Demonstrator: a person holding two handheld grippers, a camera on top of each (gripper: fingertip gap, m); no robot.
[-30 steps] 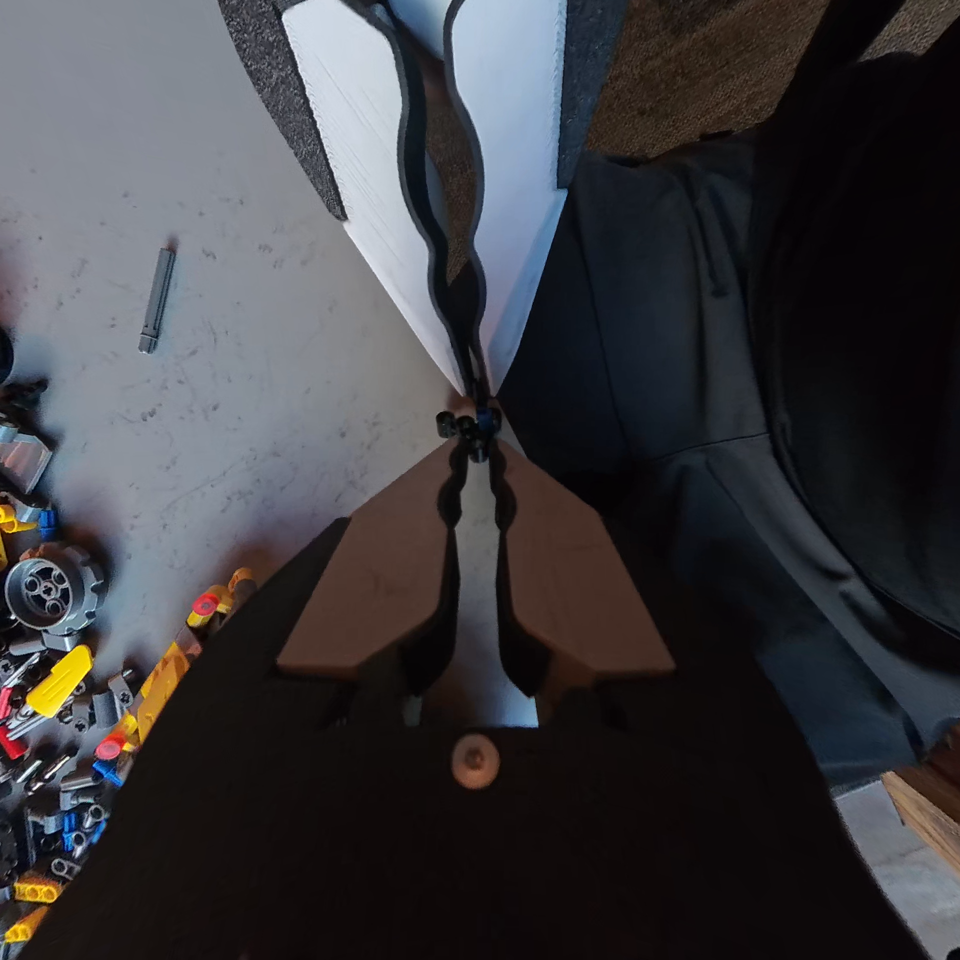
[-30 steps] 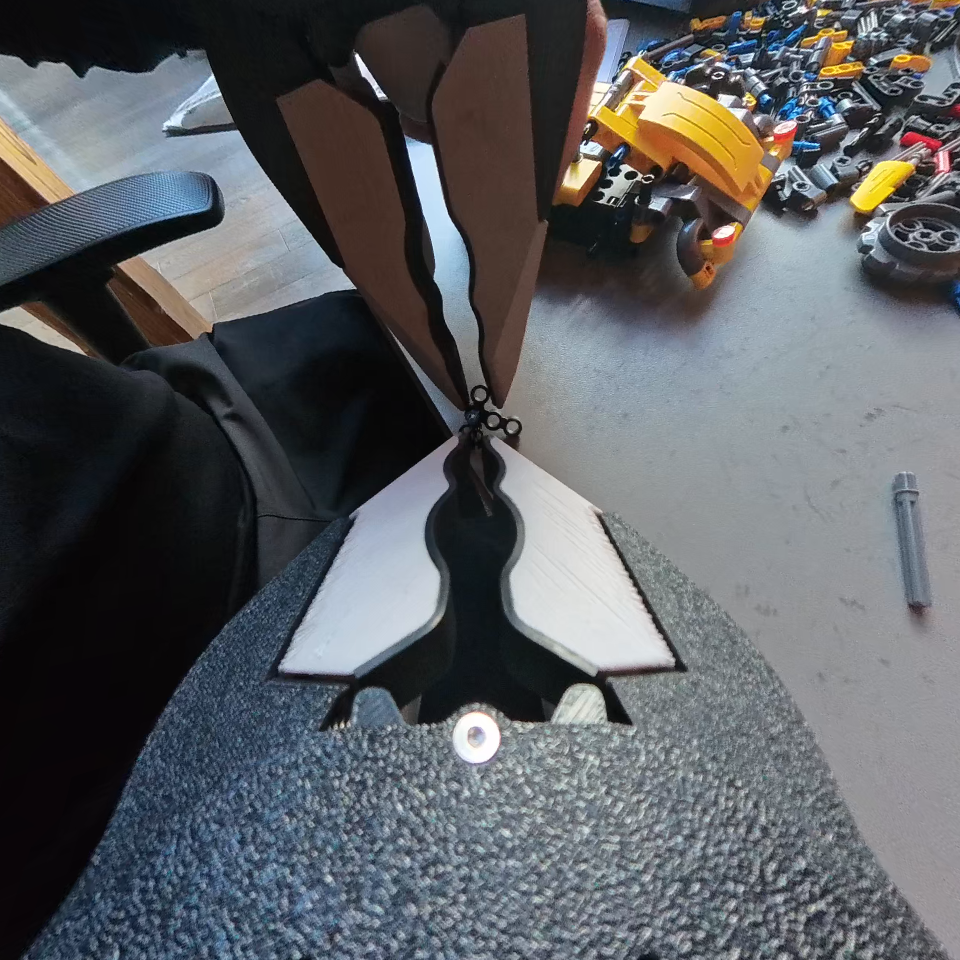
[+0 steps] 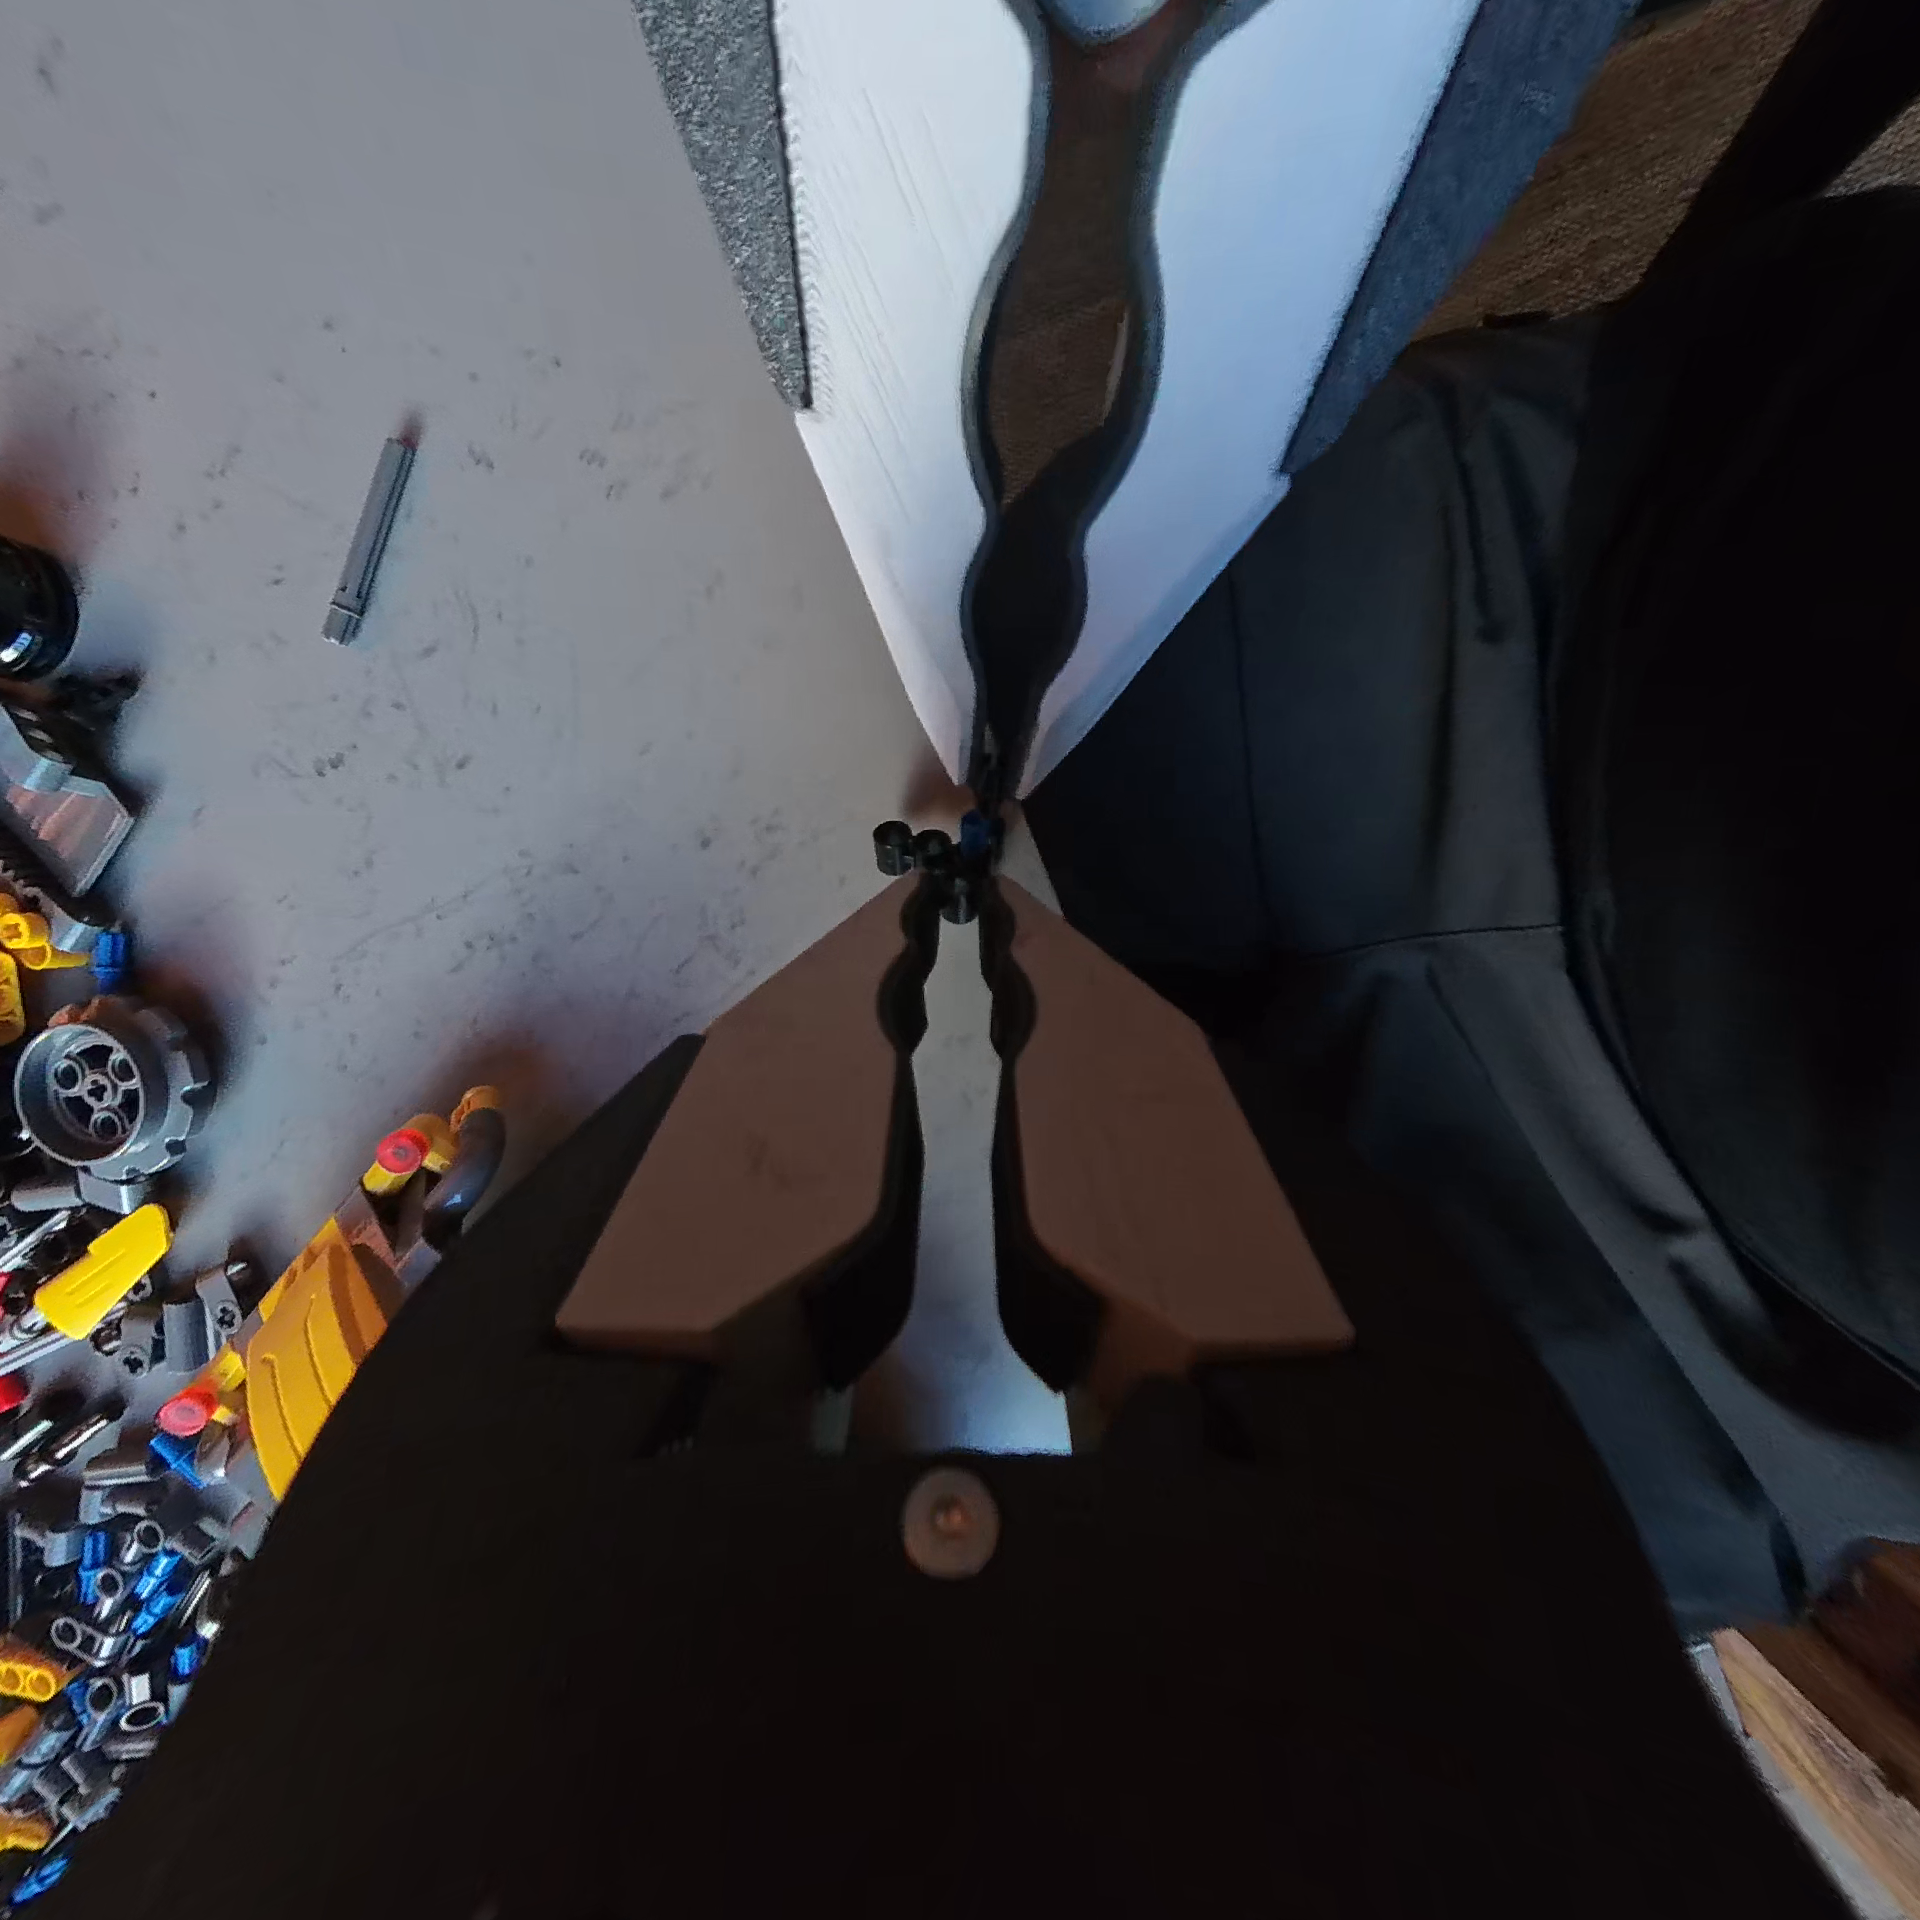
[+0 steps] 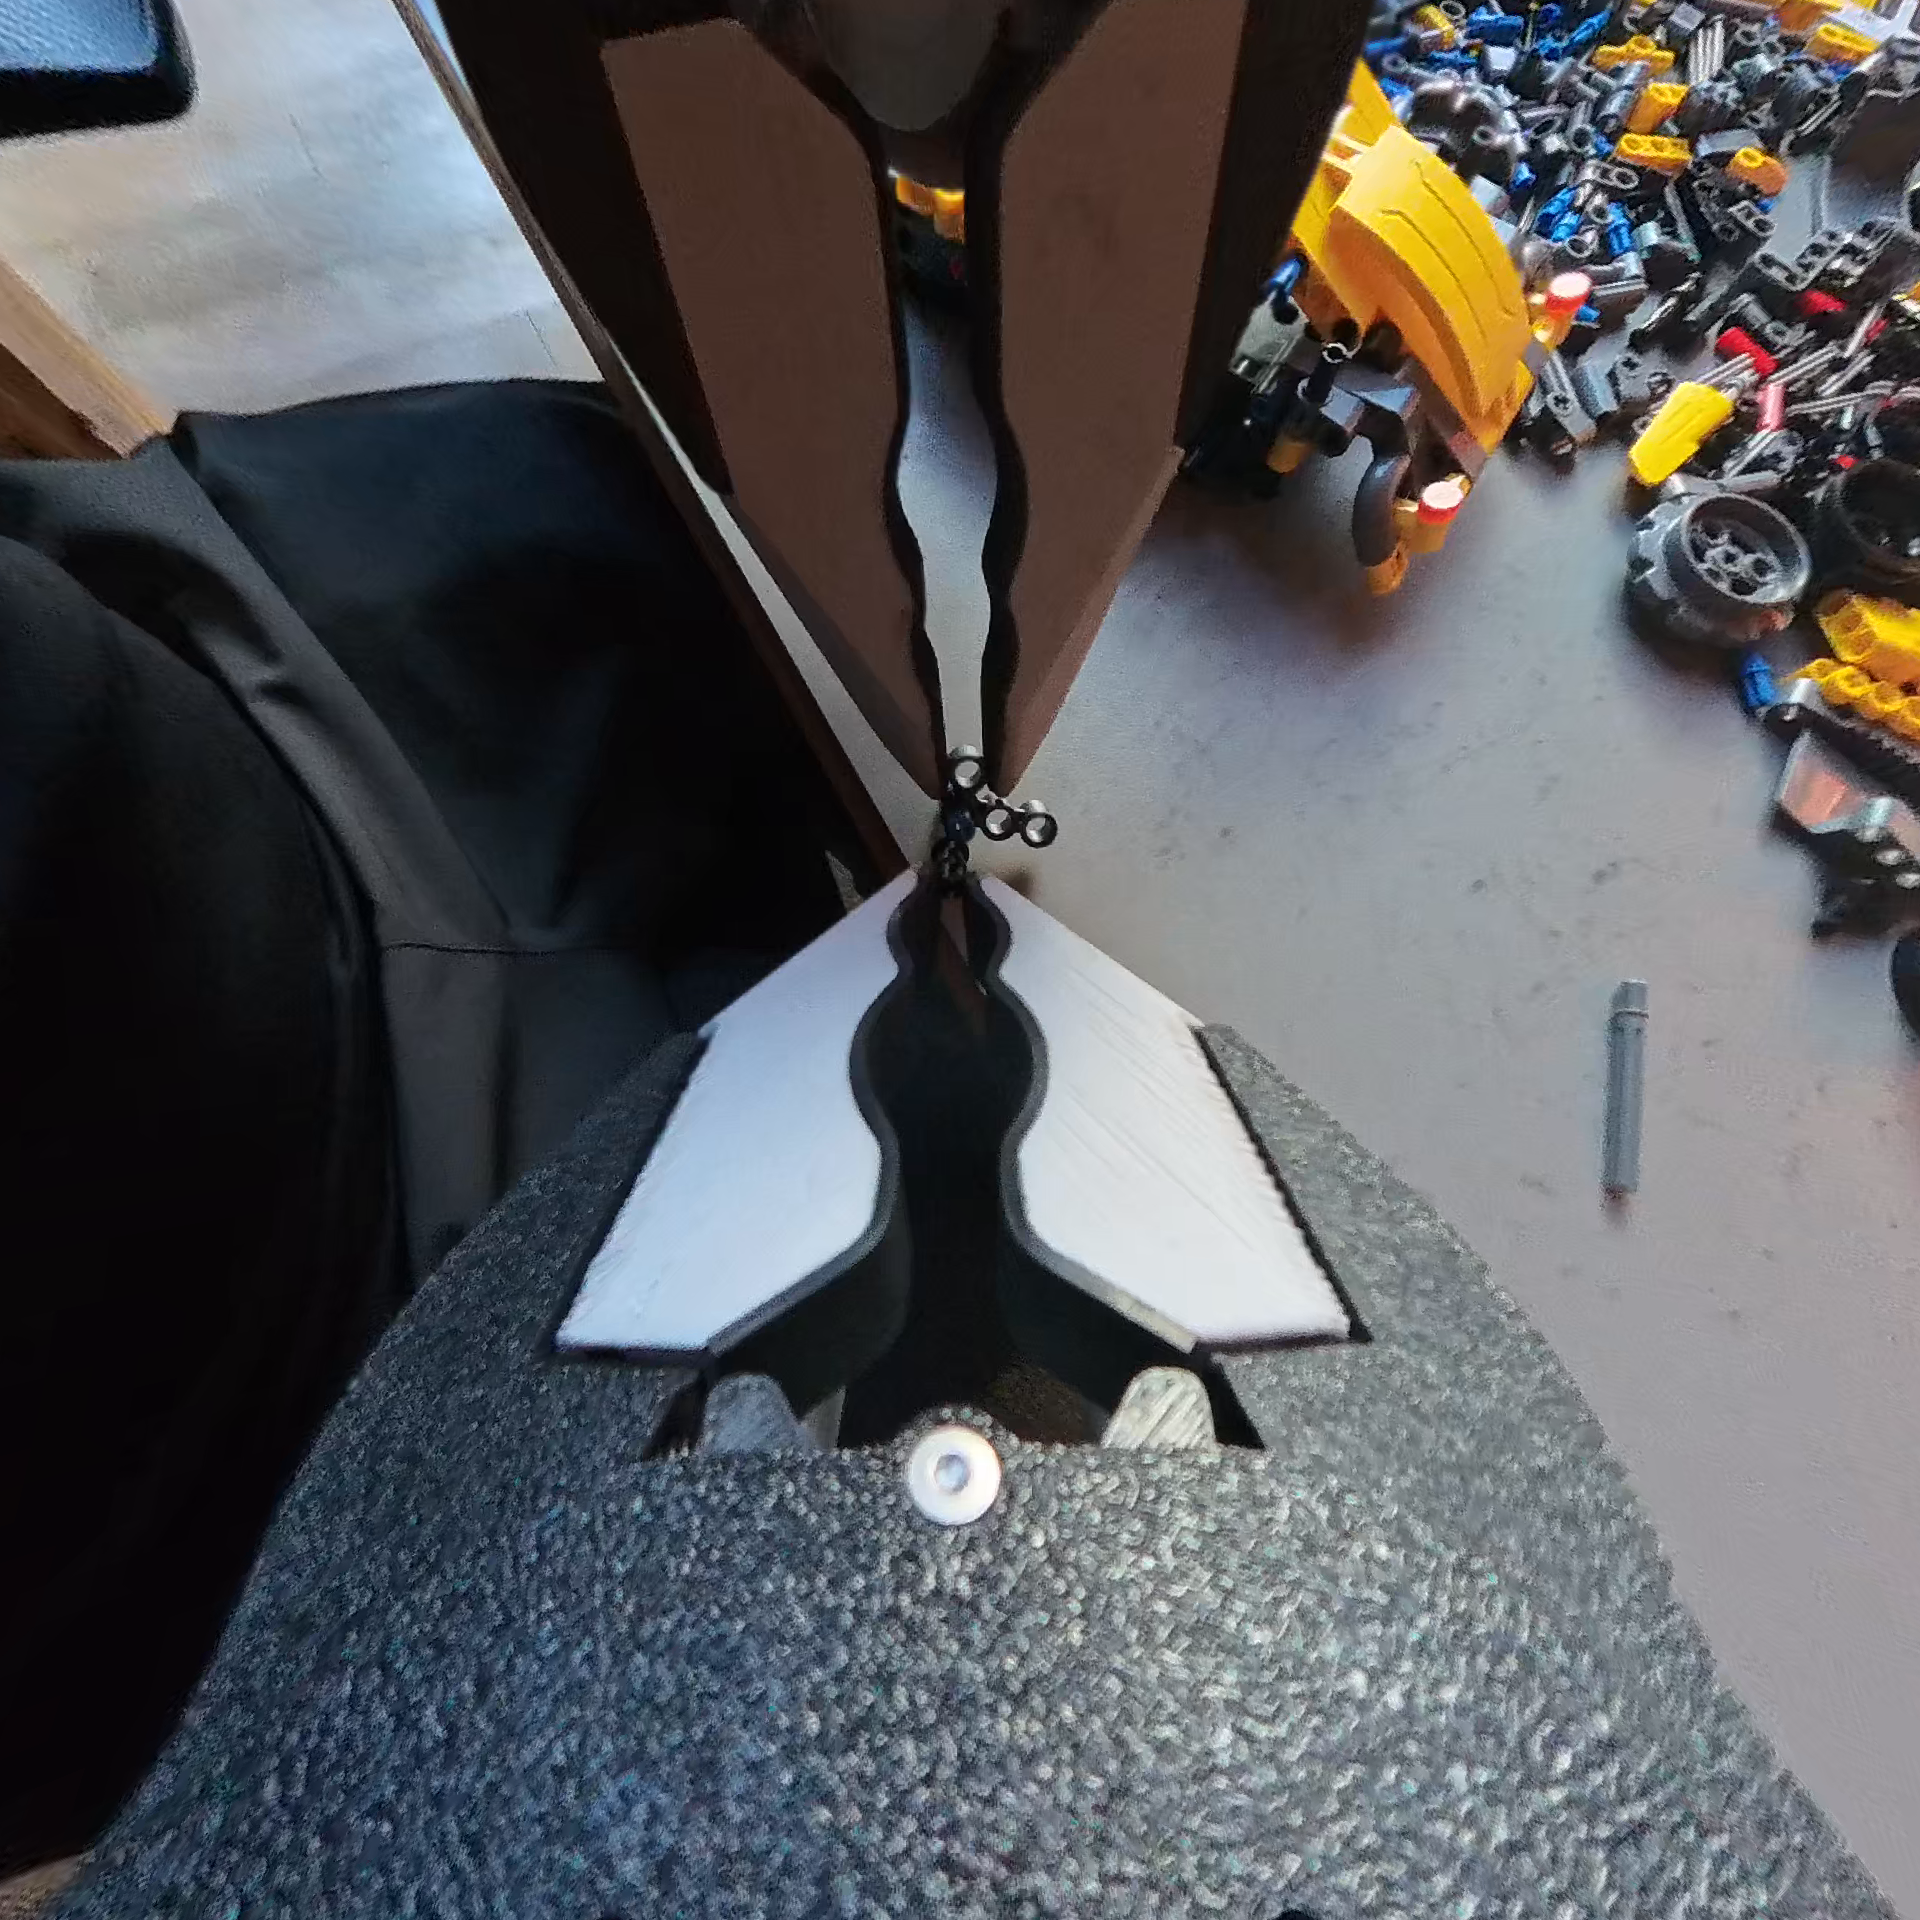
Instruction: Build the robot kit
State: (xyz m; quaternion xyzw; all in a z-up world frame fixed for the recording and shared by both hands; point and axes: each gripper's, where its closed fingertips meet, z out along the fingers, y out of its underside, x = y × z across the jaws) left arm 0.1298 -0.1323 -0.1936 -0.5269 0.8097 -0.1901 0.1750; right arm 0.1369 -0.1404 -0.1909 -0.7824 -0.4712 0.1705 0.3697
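Small black connector piece [image 4: 987,821] pinched between both gripper tips, above the table's near edge.

Its row of round holes runs roughly level, toward the loose-parts pile [image 4: 1683,343]; a blue part [image 3: 977,831] shows at one end, exact shape too small to resolve. The left gripper [image 3: 961,904], brown-fingered, and the right gripper [image 4: 951,883], white-fingered, meet tip to tip, each nearly closed on the piece. A grey axle [image 4: 1623,1086] lies apart on the grey table [image 3: 468,779].
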